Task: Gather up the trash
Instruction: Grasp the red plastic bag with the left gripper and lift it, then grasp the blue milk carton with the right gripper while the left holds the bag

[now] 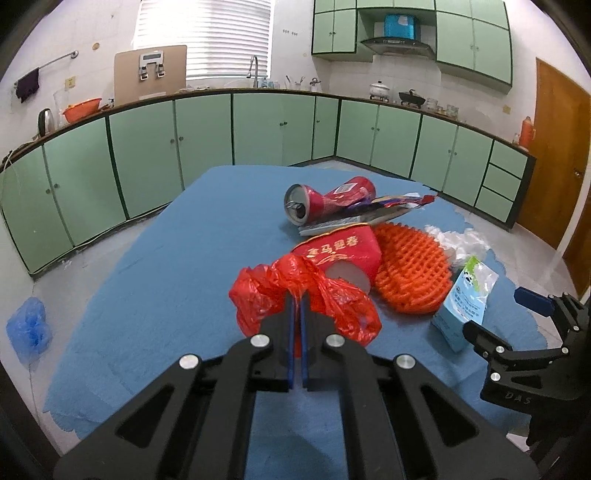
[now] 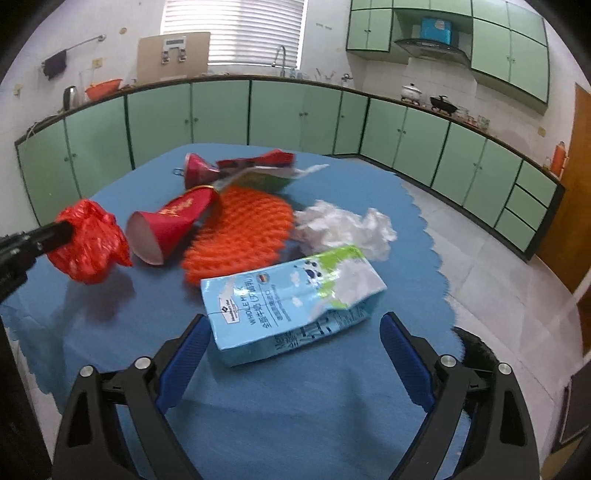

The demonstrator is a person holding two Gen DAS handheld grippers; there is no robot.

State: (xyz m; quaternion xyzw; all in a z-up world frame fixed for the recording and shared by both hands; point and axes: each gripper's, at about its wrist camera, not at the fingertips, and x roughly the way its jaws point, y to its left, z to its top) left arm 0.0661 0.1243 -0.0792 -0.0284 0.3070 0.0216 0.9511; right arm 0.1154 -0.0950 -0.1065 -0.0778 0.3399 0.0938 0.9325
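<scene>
Two grippers: left gripper clenched on the red plastic bag (lifted), right gripper spread wide around the milk carton.

Pale green lower cabinets ran under a dark countertop along white tiled walls. A window with white slatted blinds glowed bright. A brown wooden door stood at right, above a light tiled floor.

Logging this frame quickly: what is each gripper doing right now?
Left gripper: shut on the red plastic bag.
Right gripper: open, the milk carton between its fingers, not gripped.
</scene>
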